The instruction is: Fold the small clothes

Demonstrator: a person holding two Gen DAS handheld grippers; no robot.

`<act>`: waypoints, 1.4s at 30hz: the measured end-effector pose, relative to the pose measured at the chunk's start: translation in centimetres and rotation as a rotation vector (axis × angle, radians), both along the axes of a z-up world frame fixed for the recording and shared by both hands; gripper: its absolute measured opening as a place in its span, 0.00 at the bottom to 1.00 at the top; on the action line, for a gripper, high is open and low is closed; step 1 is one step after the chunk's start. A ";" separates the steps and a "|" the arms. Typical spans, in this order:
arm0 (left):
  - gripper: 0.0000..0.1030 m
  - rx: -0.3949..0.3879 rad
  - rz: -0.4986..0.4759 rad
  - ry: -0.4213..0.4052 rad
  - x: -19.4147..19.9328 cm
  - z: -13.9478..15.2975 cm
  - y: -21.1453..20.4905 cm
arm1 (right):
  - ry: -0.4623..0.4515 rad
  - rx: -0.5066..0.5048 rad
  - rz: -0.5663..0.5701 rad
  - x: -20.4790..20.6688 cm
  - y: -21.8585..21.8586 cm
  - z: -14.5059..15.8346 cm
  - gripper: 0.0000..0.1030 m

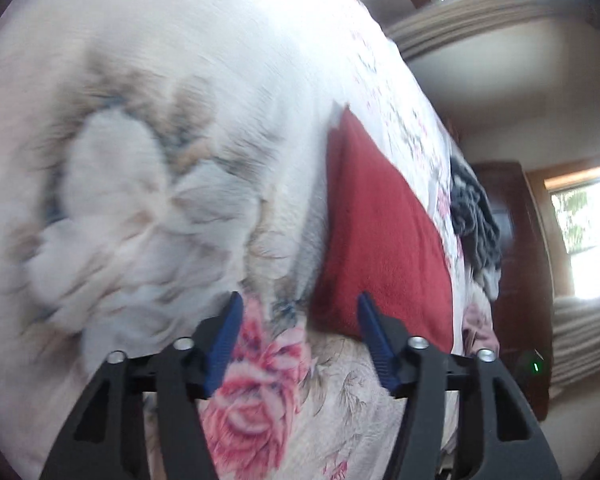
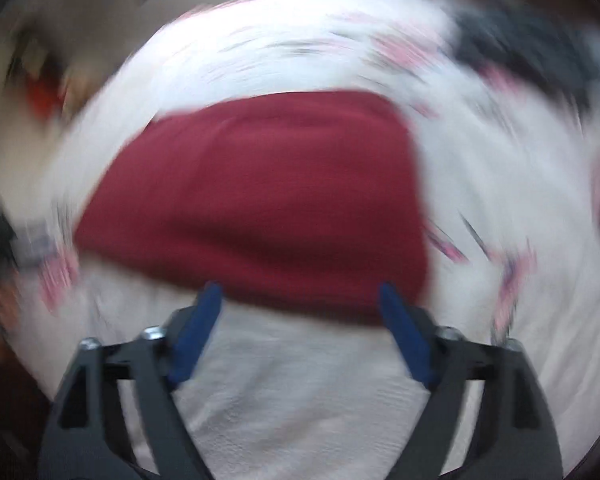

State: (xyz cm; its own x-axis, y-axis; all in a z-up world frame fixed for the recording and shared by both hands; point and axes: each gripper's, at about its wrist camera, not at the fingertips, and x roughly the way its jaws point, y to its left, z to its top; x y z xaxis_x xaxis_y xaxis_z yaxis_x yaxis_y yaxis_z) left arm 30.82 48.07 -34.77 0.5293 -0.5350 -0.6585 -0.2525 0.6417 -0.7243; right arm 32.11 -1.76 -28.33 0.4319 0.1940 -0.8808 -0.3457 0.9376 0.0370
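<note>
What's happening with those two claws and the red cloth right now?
Left gripper open, empty. Right gripper open, empty. Red cloth flat on floral bedspread. Dark clothes pile beyond, not blocking.

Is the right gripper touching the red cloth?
Cannot tell. In the blurred right wrist view the open right gripper has its tips at the red cloth edge.

A plain dark red cloth (image 1: 384, 240) lies on a white bedspread (image 1: 260, 392) printed with pink roses and grey-brown leaves, beside a dark grey-and-white garment (image 1: 476, 220).
</note>
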 end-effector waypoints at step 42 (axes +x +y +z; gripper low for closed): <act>0.76 -0.248 0.030 -0.108 4.4 0.1 5.4 | -0.403 -0.707 0.559 -2.0 34.6 -12.1 0.16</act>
